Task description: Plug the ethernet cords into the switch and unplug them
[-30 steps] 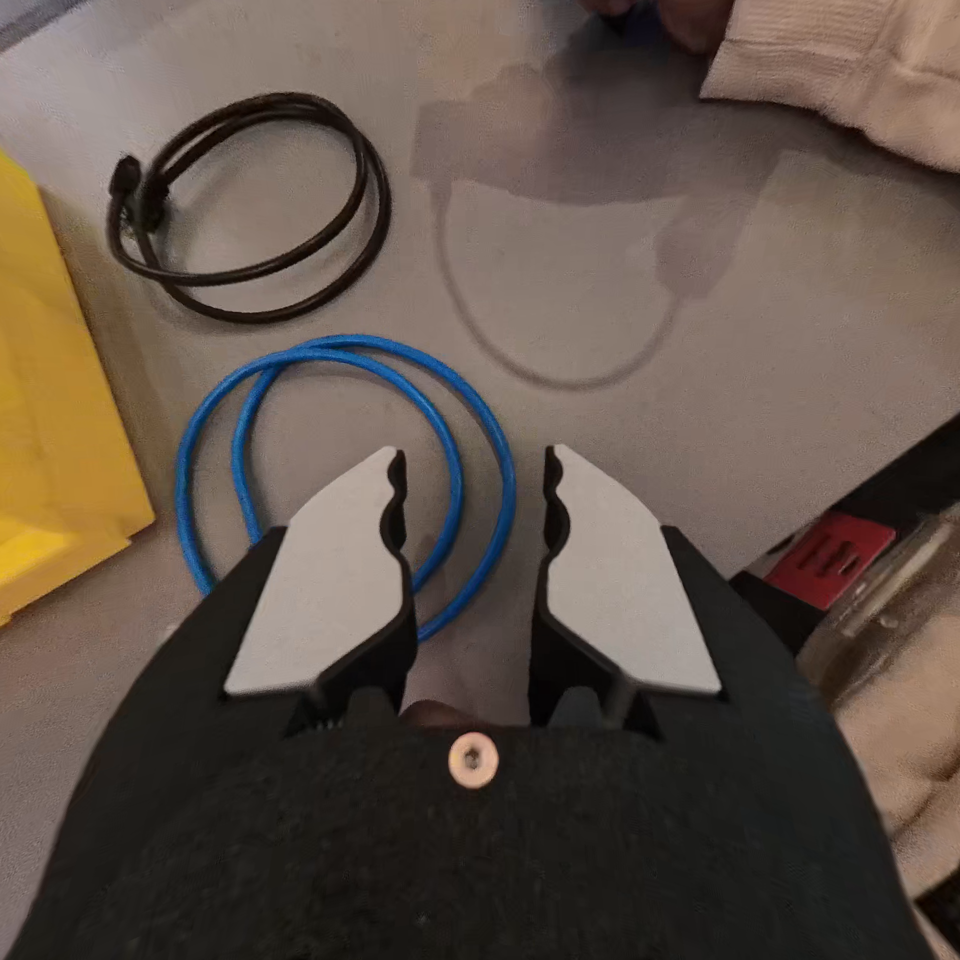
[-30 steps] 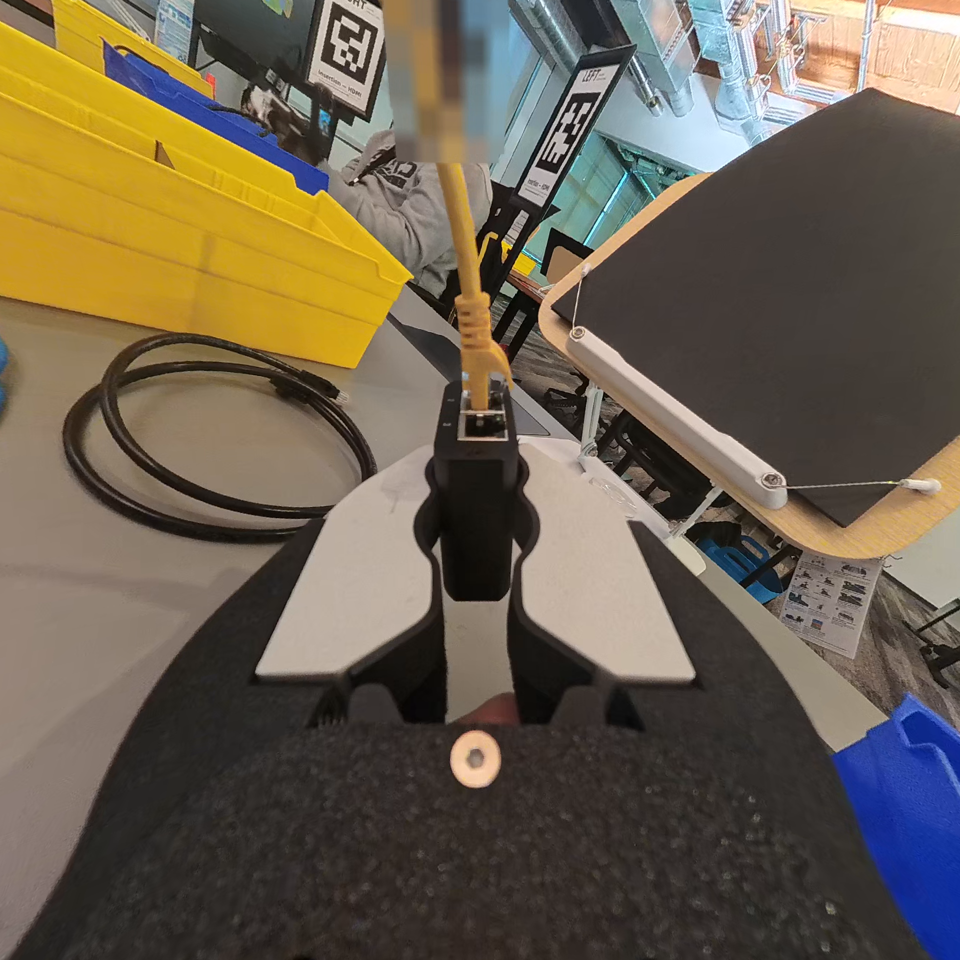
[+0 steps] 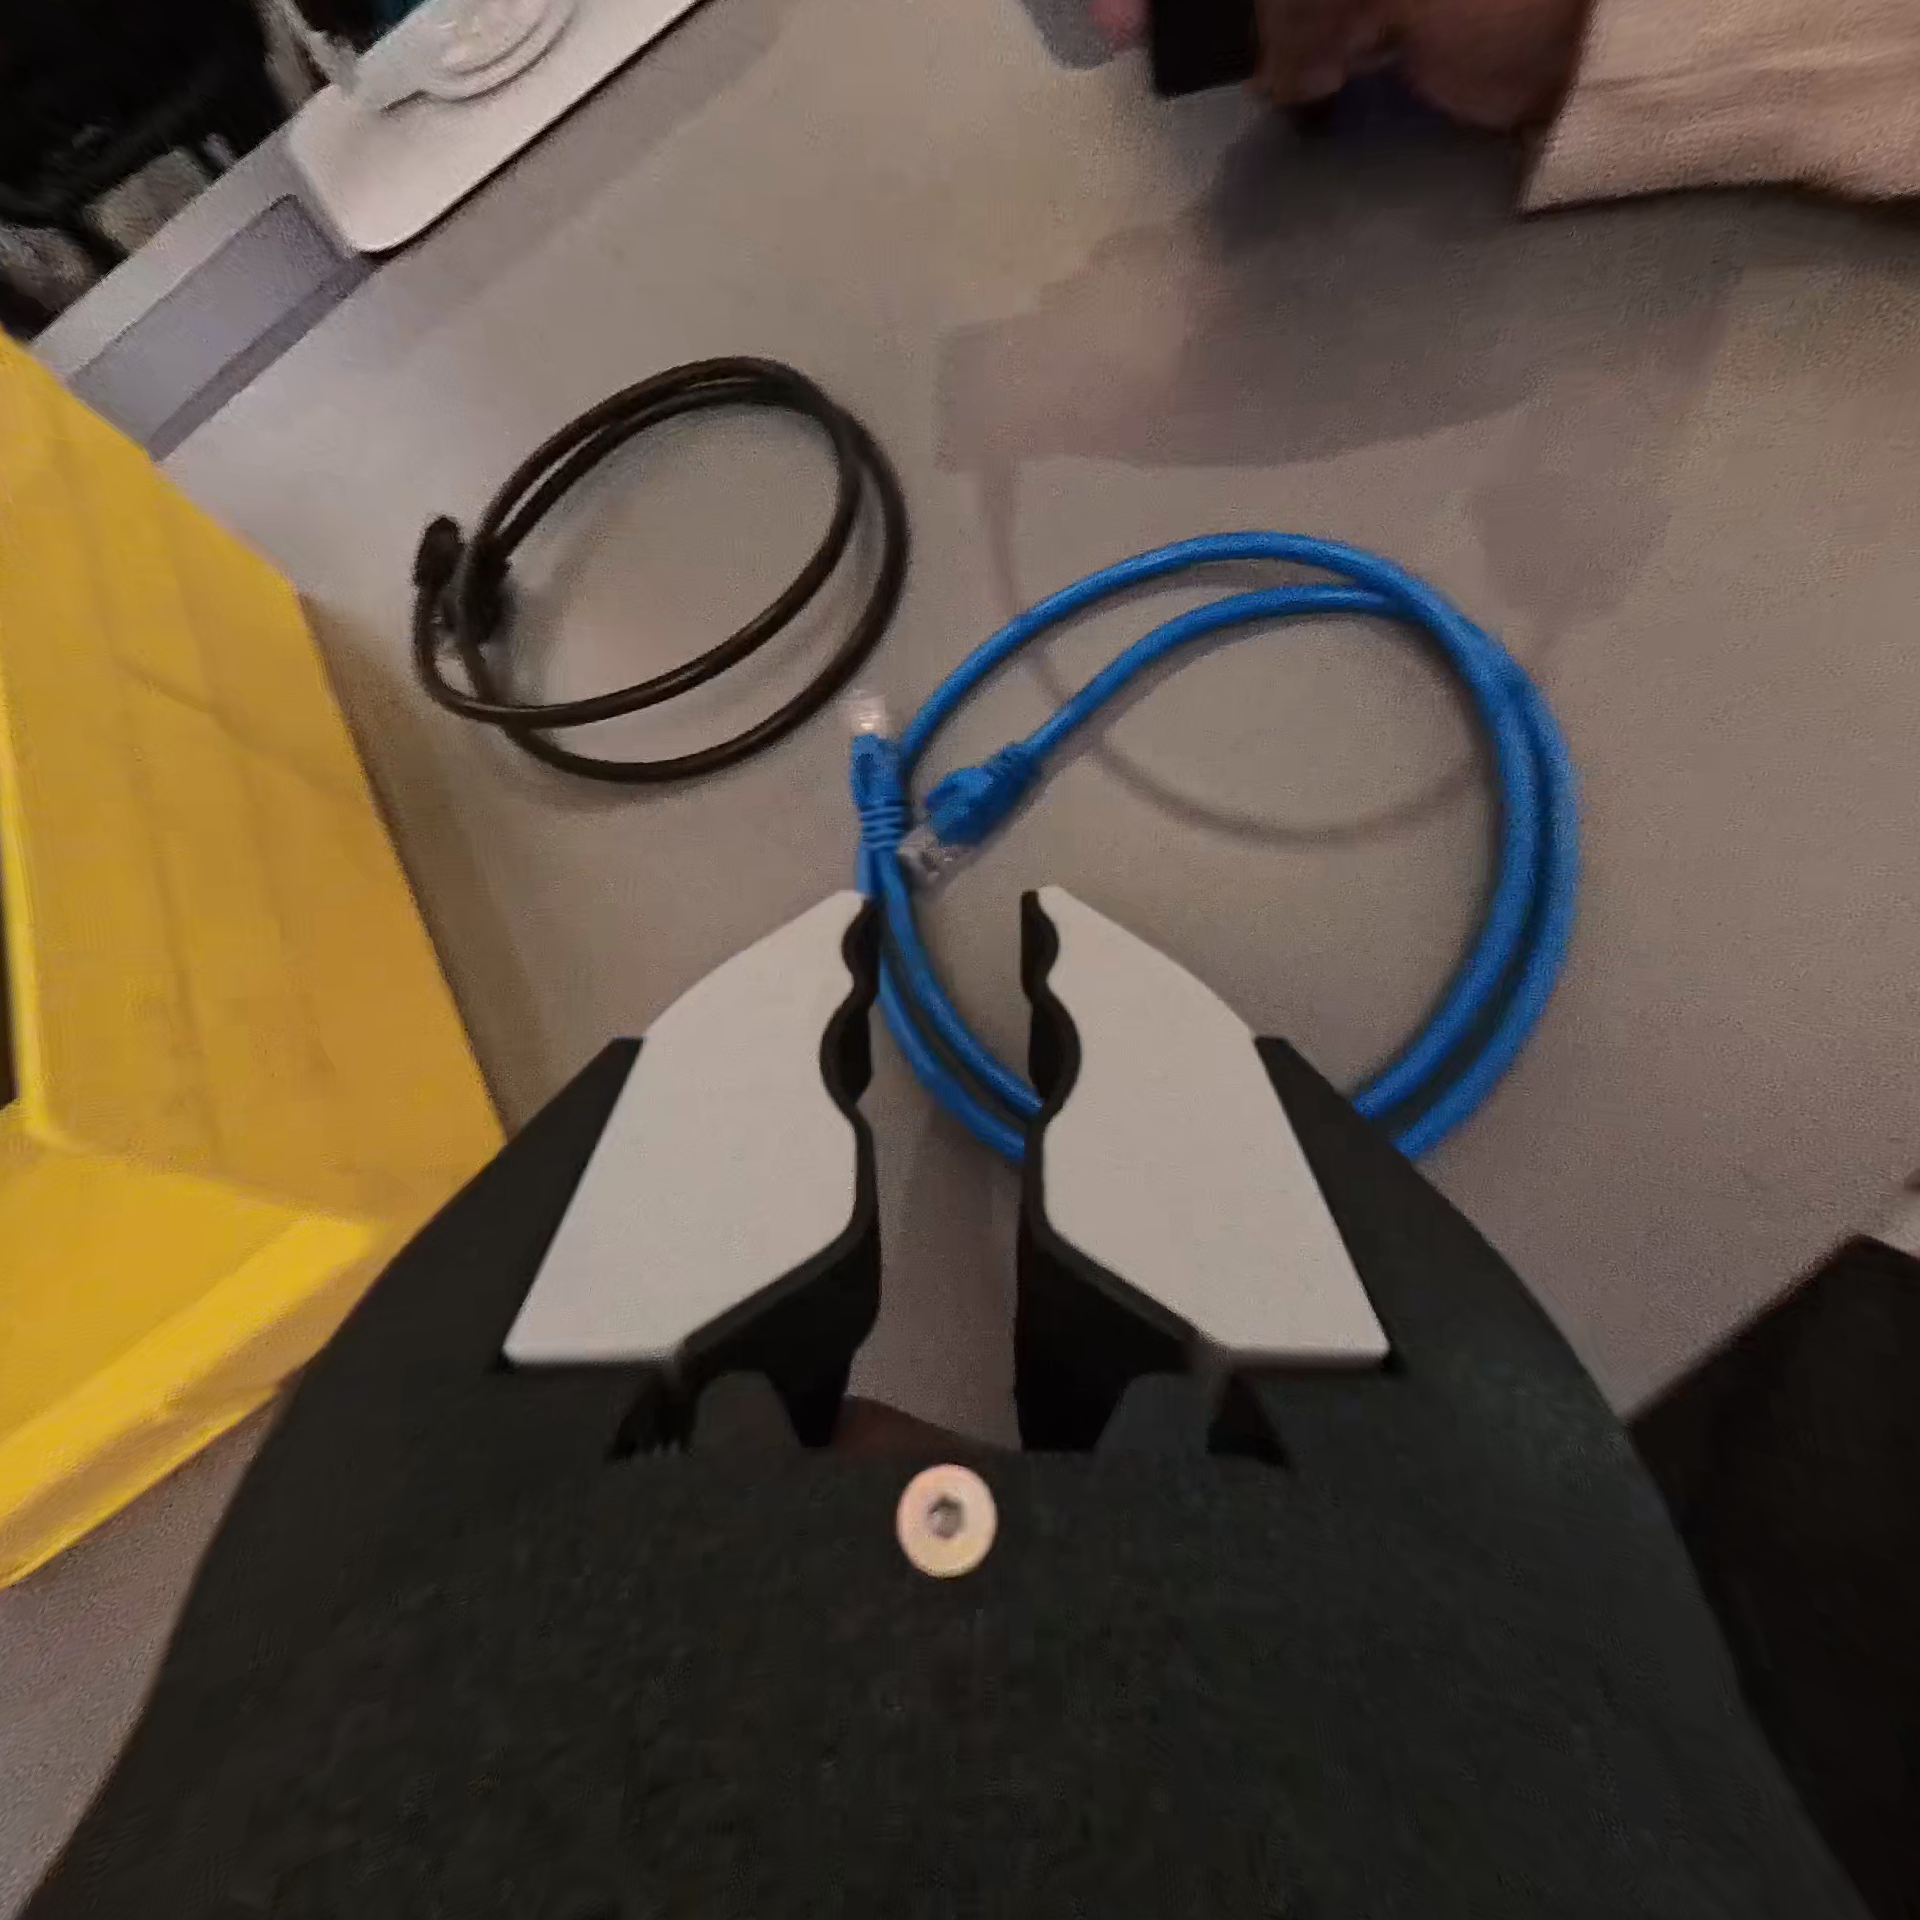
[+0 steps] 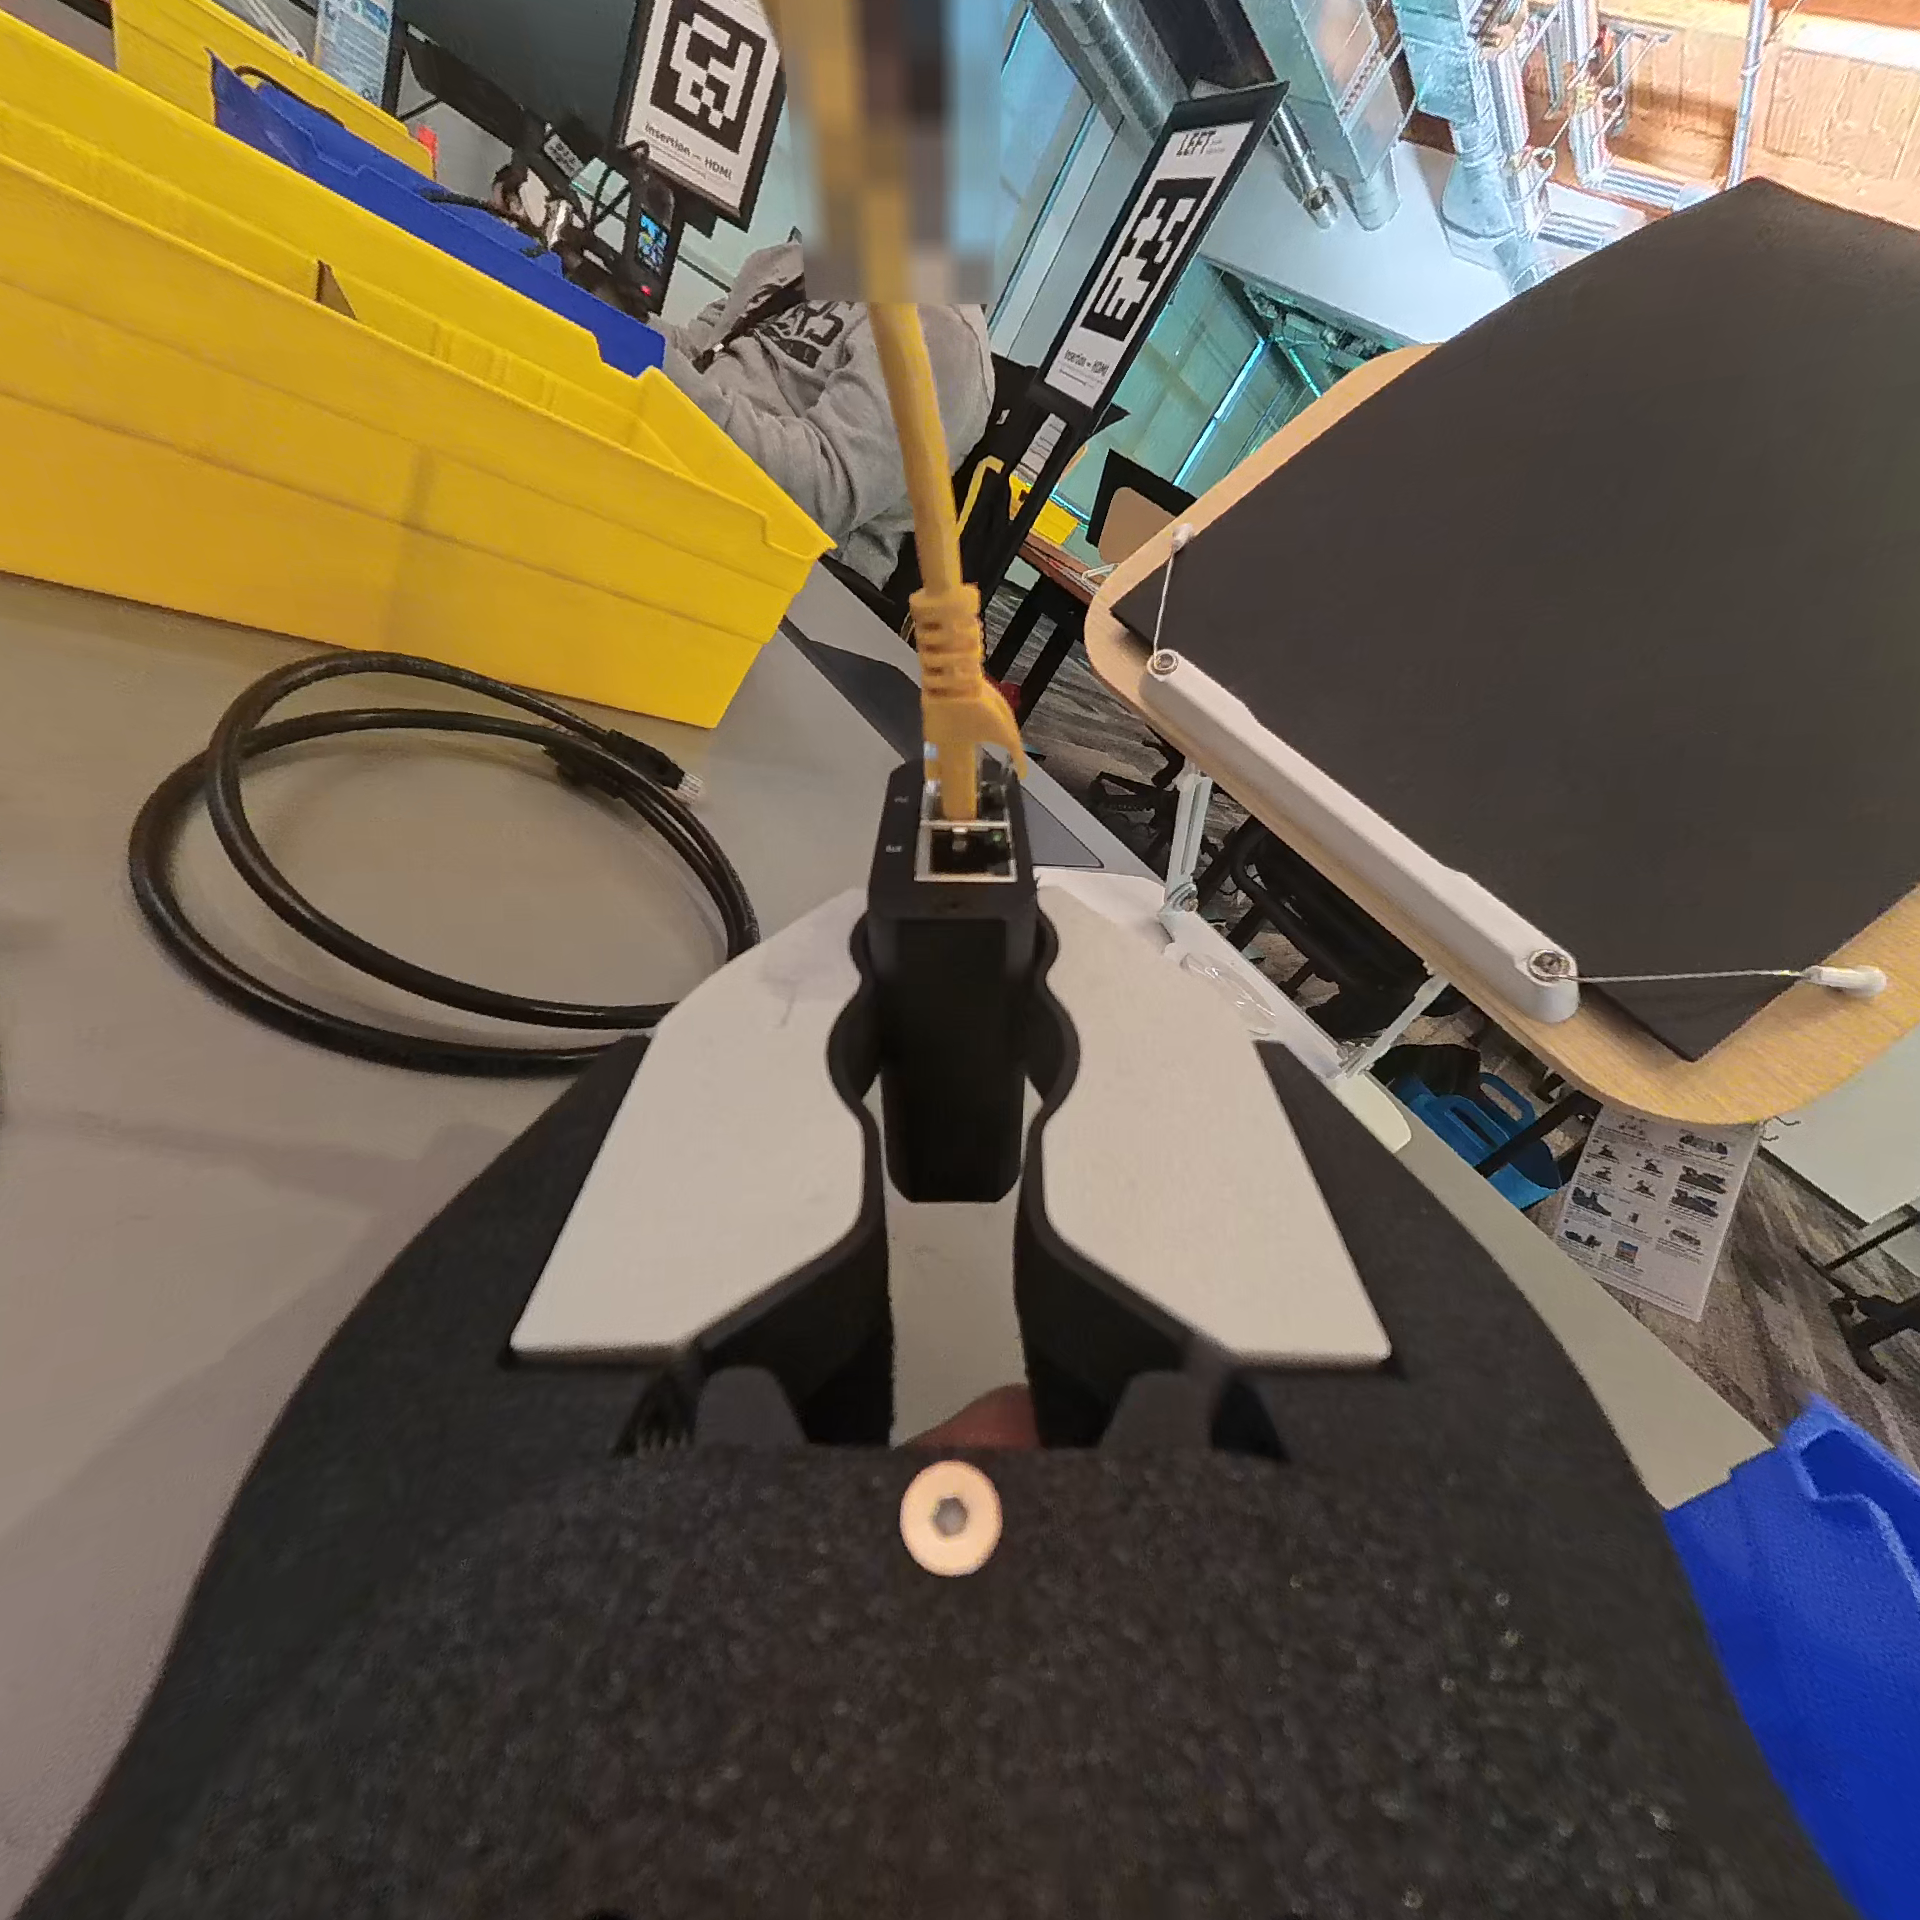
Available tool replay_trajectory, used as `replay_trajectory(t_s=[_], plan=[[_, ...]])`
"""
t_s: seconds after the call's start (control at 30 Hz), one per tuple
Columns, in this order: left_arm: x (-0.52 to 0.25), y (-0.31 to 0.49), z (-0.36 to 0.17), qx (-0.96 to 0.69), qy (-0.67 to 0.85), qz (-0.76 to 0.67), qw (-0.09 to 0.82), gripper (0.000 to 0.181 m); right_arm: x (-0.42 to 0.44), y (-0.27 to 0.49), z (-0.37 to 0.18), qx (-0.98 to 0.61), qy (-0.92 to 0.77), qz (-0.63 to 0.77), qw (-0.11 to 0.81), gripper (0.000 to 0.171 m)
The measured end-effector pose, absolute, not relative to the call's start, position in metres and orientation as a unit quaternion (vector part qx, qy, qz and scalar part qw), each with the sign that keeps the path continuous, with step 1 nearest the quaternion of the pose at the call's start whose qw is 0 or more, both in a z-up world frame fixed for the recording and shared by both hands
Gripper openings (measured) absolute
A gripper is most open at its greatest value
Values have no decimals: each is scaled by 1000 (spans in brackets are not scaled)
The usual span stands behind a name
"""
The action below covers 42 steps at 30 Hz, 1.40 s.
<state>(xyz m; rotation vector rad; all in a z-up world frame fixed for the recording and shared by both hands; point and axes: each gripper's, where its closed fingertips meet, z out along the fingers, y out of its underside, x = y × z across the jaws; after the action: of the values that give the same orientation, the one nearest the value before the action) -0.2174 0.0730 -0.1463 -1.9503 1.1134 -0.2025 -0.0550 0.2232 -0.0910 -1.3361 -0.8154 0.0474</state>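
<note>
The left gripper (image 3: 945, 909) hovered above the grey tabletop (image 3: 1195, 343) with its jaws parted to a moderate gap and nothing between them. Directly beneath and ahead of it lay the coiled blue ethernet cord (image 3: 1496, 727); two strands of the coil passed under the gap between the jaws, and both blue connectors lay side by side just beyond the fingertips. The coiled black ethernet cord (image 3: 665, 561) lay farther out and to the left on the tabletop, apart from the blue coil. A yellow bin (image 3: 156, 935) stood at the left edge of this view. At the top right of the same view, a person's hand and pale sleeve (image 3: 1714, 104) were visible, motion-blurred. The right gripper (image 4: 951, 914) was closed on the black switch (image 4: 951, 1039), which stood clamped between the jaws with its port end pointing away from the camera, raised above the tabletop. The yellow ethernet cord (image 4: 940, 582) was seated in the switch's far port and rose straight upward out of frame; the nearer port was unoccupied. In the right wrist view the black cord lay on the tabletop to the left of the gripper, with stacked yellow bins (image 4: 416, 499) behind it and a tilted black panel (image 4: 1558, 582) on the right.
</note>
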Motion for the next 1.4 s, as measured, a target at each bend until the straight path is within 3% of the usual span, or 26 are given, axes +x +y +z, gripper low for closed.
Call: replay_trajectory(t_s=[0.1, 0.33, 0.5, 0.73, 1.2, 1.4], plan=[[-223, 93, -162, -792, 455, -15, 408, 24, -55, 223, -91, -601, -367, 21, 709, 24], [-224, 101, -189, -825, 435, -49, 357, 22, -54, 223, -91, -602, -365, 24, 709, 24], [-220, 102, -190, -830, 417, -101, 358, 14, -55, 223, -91, -602, -368, 24, 709, 24], [-211, 100, -180, -822, 418, -119, 367, 22, -54, 223, -91, -602, -367, 24, 708, 24], [-214, 101, -188, -837, 425, -77, 336, 16, -55, 222, -92, -602, -371, 22, 707, 24], [-212, 101, -189, -840, 415, -81, 340, 0, -56, 223, -92, -603, -371, 23, 705, 24]])
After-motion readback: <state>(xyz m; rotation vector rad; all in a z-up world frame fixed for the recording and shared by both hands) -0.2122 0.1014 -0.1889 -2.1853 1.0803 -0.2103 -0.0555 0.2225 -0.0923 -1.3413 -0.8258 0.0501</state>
